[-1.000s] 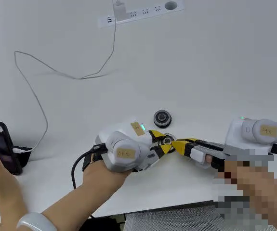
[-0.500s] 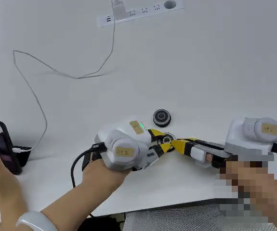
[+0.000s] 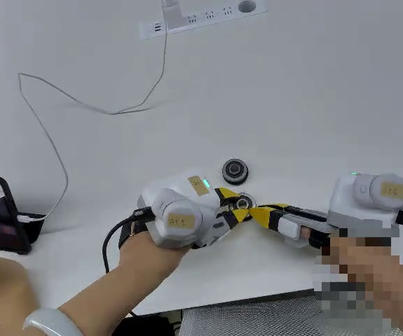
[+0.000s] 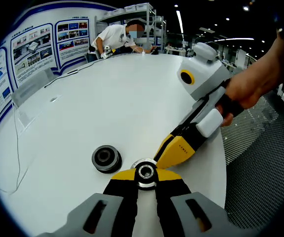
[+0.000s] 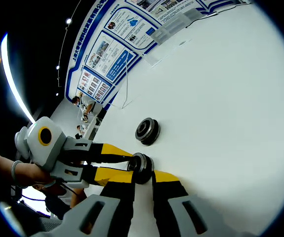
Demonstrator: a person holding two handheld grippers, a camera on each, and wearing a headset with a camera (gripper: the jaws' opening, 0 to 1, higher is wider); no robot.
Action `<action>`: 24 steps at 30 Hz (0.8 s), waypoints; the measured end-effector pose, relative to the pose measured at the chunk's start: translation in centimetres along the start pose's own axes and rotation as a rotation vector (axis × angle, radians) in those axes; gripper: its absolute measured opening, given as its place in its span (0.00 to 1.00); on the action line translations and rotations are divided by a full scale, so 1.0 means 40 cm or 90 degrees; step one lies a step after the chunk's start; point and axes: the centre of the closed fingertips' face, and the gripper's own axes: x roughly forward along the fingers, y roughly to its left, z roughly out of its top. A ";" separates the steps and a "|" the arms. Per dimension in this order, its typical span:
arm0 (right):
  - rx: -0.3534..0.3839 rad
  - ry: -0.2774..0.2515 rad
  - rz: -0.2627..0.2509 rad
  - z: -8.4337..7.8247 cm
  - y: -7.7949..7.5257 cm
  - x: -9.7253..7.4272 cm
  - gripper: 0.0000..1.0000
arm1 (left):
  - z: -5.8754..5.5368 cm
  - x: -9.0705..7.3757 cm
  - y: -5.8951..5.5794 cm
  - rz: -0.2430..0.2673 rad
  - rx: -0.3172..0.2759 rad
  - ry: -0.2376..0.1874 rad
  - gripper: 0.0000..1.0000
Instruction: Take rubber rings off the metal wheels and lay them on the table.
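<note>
Metal wheel (image 3: 242, 204) (image 4: 145, 172) (image 5: 140, 165), dark at the rim, is clamped near the front of the white bench (image 3: 313, 105) by the left hand-held gripper (image 3: 233, 206) (image 4: 145, 178), whose yellow-tipped jaws are closed on it. From the opposite side it is pinched by the right hand-held gripper (image 3: 257, 210) (image 5: 141, 176), jaws nearly together at its edge. A second wheel (image 3: 235, 171) (image 4: 106, 158) (image 5: 147, 130) is seen lying flat just beyond, apart from both.

white left gripper (image 4: 145, 175) and right gripper (image 5: 141, 174) with yellow-and-black jaws, black-and-silver wheel (image 3: 242, 204), white table (image 3: 292, 91)
</note>
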 end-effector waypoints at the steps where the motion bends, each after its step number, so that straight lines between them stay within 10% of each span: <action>1: 0.000 -0.005 0.000 0.005 0.000 0.000 0.15 | 0.000 0.000 0.000 0.000 0.000 0.000 0.12; 24: 0.037 -0.003 0.023 0.018 0.029 0.006 0.21 | 0.001 0.001 0.001 0.001 -0.003 -0.003 0.12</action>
